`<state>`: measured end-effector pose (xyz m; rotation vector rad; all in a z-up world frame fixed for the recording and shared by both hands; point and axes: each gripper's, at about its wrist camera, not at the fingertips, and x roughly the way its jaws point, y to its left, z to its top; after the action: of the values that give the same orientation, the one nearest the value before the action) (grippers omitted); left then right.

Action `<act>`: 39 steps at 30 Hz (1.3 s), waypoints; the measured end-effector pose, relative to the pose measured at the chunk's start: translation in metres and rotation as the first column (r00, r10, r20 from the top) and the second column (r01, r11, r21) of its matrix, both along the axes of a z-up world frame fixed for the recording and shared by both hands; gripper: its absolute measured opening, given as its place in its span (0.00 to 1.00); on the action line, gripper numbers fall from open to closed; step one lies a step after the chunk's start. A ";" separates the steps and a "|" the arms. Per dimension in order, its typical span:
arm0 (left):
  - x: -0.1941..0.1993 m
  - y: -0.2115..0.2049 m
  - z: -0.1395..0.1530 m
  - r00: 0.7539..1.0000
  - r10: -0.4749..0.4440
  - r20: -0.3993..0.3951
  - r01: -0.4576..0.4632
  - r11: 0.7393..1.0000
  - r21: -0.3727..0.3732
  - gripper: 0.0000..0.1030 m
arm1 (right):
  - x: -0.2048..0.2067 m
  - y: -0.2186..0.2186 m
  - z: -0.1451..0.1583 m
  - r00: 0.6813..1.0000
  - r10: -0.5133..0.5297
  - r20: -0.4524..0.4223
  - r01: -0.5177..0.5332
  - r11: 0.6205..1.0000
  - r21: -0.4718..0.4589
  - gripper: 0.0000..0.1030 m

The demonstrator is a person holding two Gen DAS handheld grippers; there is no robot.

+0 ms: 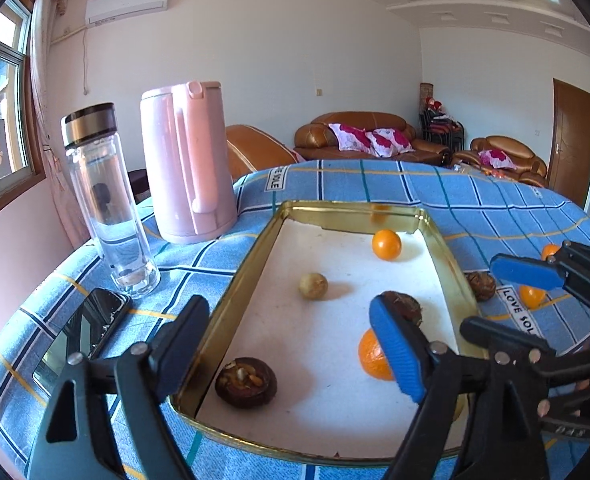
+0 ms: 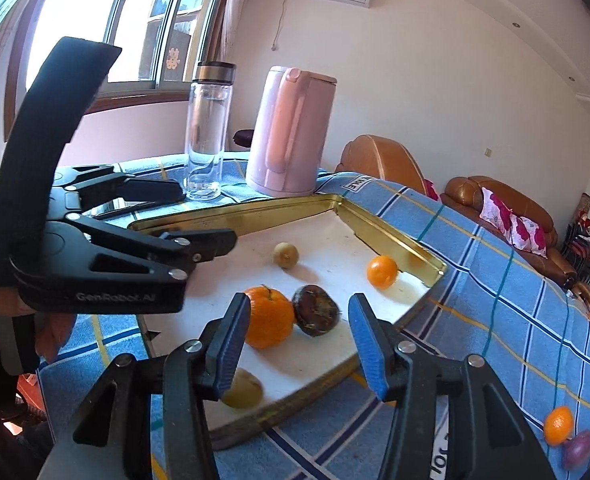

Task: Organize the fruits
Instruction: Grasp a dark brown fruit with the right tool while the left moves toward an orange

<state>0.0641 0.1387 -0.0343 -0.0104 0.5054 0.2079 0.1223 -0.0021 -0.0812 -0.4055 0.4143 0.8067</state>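
Observation:
A gold-rimmed tray (image 1: 255, 248) with a white floor lies on the blue checked cloth. It holds a small orange (image 1: 386, 244), a pale round fruit (image 1: 313, 286), a dark brown fruit (image 1: 405, 306), a big orange (image 1: 369, 356) and a dark cut fruit (image 1: 246, 382). My left gripper (image 1: 291, 344) is open and empty over the tray's near end. My right gripper (image 2: 299, 344) is open and empty above the tray's edge, just short of the big orange (image 2: 269, 316) and the dark fruit (image 2: 315, 316). A yellow-green fruit (image 2: 244, 391) lies under its left finger.
A pink kettle (image 1: 189, 164) and a glass bottle (image 1: 107, 204) stand beyond the tray's left side; a black phone (image 1: 83, 332) lies near them. Outside the tray on the cloth are oranges (image 1: 531, 296), a brown fruit (image 1: 481, 285) and a purple fruit (image 2: 579, 449).

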 end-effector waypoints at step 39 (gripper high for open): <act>0.047 -0.107 0.024 0.985 -0.170 0.017 0.169 0.985 0.037 1.00 | 0.073 -0.119 -0.002 0.893 -0.428 -0.138 0.429 0.903 -0.025 0.43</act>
<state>0.1114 0.0321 -0.0106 0.0654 0.4795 0.0497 0.1951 -0.1214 -0.0836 -0.2364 0.6083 0.4039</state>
